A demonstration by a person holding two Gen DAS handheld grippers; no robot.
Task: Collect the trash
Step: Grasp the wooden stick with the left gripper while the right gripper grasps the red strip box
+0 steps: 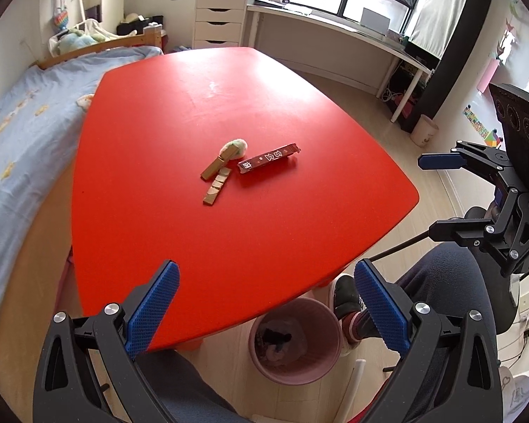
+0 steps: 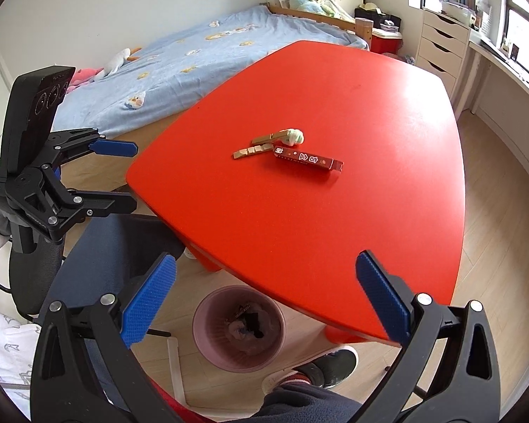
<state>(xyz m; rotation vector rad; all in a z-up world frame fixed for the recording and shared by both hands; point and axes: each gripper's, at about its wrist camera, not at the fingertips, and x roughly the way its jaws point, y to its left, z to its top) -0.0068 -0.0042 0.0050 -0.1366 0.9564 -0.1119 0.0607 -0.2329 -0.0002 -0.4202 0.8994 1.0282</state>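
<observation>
On the red table (image 1: 194, 112) (image 2: 370, 105) lie a dark red wrapper box (image 1: 268, 158) (image 2: 307, 158), two gold wrappers (image 1: 216, 179) (image 2: 252, 151) and a crumpled whitish-green wad (image 1: 233, 147) (image 2: 293, 136), close together. A pink trash bin (image 1: 294, 340) (image 2: 239, 328) with trash inside stands on the floor by the table's near edge. My left gripper (image 1: 266, 303) (image 2: 123, 176) is open and empty, above the near edge. My right gripper (image 2: 266, 296) (image 1: 437, 194) is open and empty, also back from the trash.
A bed with a blue sheet (image 1: 21, 123) (image 2: 194, 53) runs along one side of the table. A white drawer unit (image 1: 218, 21) and a desk (image 1: 335, 31) stand behind. A person's legs and shoe (image 1: 349, 303) (image 2: 331, 363) are by the bin. A dark chair (image 2: 98, 246) is near.
</observation>
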